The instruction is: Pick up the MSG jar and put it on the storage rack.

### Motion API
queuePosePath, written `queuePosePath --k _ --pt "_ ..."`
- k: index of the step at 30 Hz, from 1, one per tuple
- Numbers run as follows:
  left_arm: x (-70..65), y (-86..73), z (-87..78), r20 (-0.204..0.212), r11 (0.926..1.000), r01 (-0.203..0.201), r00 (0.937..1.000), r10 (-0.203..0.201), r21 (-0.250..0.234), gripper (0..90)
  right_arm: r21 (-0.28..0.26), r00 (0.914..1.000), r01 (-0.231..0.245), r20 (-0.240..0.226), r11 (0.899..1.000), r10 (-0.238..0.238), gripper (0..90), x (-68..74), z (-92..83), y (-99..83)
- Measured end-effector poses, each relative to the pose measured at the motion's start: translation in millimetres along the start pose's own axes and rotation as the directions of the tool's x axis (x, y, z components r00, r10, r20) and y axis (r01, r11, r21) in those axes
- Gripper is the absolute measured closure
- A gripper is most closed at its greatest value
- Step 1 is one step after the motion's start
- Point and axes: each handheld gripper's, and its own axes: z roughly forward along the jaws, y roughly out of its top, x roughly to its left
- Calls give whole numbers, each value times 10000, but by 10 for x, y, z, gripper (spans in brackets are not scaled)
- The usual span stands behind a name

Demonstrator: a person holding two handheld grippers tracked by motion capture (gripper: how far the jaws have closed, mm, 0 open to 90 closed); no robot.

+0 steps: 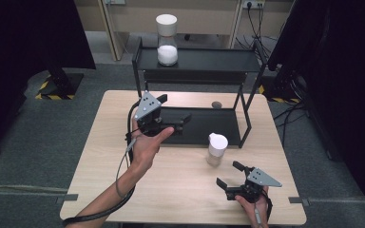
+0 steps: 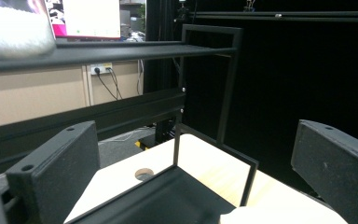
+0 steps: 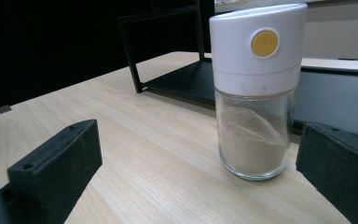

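Even overhead light, soft shadows, dark bg; gripper views slightly blurry nr edges.

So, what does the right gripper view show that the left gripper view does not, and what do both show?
The right gripper view alone shows the glass shaker jar with white cap, round yellow button and pale powder, standing upright on the table just ahead of the open jaws. The left gripper view alone shows the rack's upper shelf from below, a blurred white thing on it, wall sockets and a round hole in the tabletop. Both share the light wooden table, the black metal rack and two open black jaws.
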Motion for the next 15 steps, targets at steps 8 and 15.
queuePosePath --k 8,15 --pt "-16 -188 -88 276 9997 233 9994 -232 -52 4 2 10000 -4 -2 10000 4 4 3 0 1" --pt "-11 -401 -142 507 9984 549 9972 -542 -114 4 1 10000 18 -12 10000 -18 4 4 1 2"
